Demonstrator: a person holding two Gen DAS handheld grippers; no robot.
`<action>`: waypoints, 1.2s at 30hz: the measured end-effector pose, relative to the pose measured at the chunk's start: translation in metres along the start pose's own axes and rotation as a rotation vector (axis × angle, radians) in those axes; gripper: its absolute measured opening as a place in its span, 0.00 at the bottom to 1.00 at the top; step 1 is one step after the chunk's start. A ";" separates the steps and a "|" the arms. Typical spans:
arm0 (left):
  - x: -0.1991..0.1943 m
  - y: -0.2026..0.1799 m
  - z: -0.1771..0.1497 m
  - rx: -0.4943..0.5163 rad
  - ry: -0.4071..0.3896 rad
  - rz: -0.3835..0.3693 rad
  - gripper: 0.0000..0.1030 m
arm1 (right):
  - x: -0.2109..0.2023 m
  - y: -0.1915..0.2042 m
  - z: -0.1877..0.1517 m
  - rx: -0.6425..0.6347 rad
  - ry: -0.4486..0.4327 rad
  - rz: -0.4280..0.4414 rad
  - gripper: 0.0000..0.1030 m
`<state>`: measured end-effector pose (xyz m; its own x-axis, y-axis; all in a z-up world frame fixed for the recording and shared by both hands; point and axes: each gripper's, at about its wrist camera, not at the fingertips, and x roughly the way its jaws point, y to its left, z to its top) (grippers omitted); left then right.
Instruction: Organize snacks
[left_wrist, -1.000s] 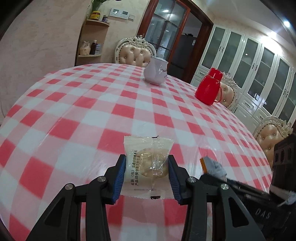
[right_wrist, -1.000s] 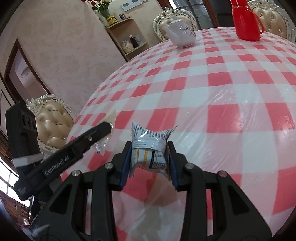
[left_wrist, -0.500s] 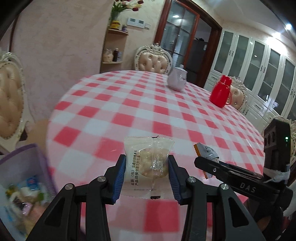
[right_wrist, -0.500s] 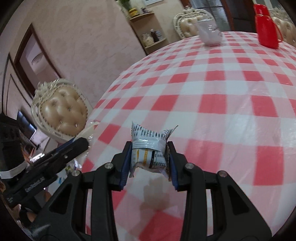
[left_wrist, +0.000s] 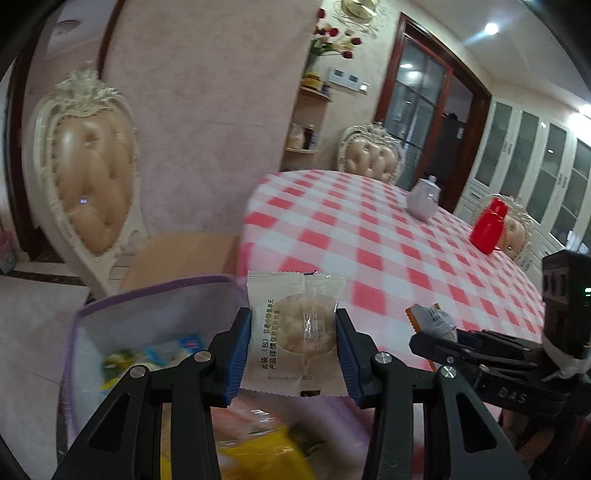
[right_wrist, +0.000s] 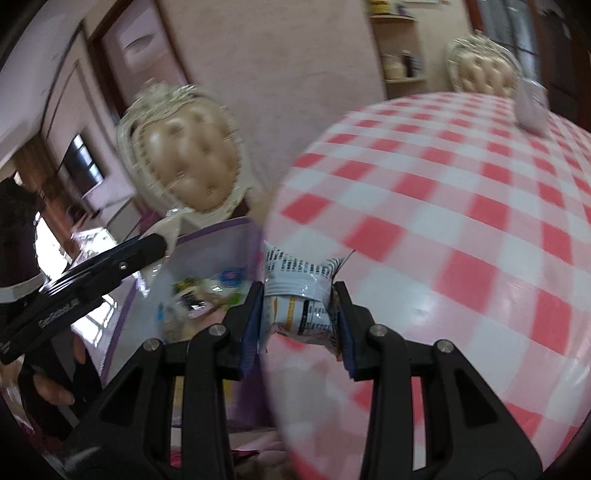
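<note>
Left gripper (left_wrist: 293, 345) clamps clear snack packet (left_wrist: 295, 332) | right gripper (right_wrist: 297, 317) clamps printed packet (right_wrist: 301, 299) | both swung off tabletop (left_wrist: 388, 251) — lilac bin (left_wrist: 155, 317) now below, drop next

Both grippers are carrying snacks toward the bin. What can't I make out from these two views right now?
- Purple bin contents: motion-blurred in both views; left gripper hides part.
- Yellow pack, left view: blurred, cut off by the bottom edge.
- White-and-orange snack packet in right gripper: crumpled, print unreadable.
- Clear cookie packet: lower small print too small.
- Bin's support: hidden in both views.
</note>
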<state>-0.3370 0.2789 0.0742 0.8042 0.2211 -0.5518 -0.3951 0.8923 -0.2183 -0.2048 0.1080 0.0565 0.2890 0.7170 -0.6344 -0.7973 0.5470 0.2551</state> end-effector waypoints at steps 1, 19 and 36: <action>-0.003 0.007 0.000 -0.007 -0.009 0.012 0.44 | 0.004 0.014 0.000 -0.031 0.006 0.002 0.40; -0.022 0.065 0.006 -0.073 -0.048 0.170 1.00 | 0.071 0.131 -0.015 -0.327 0.131 -0.055 0.72; -0.014 0.068 -0.003 -0.126 0.167 0.324 1.00 | 0.045 0.108 -0.030 -0.061 0.339 -0.140 0.92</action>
<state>-0.3764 0.3354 0.0652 0.5496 0.4069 -0.7296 -0.6765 0.7293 -0.1029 -0.2941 0.1865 0.0343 0.2136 0.4482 -0.8681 -0.7957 0.5953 0.1116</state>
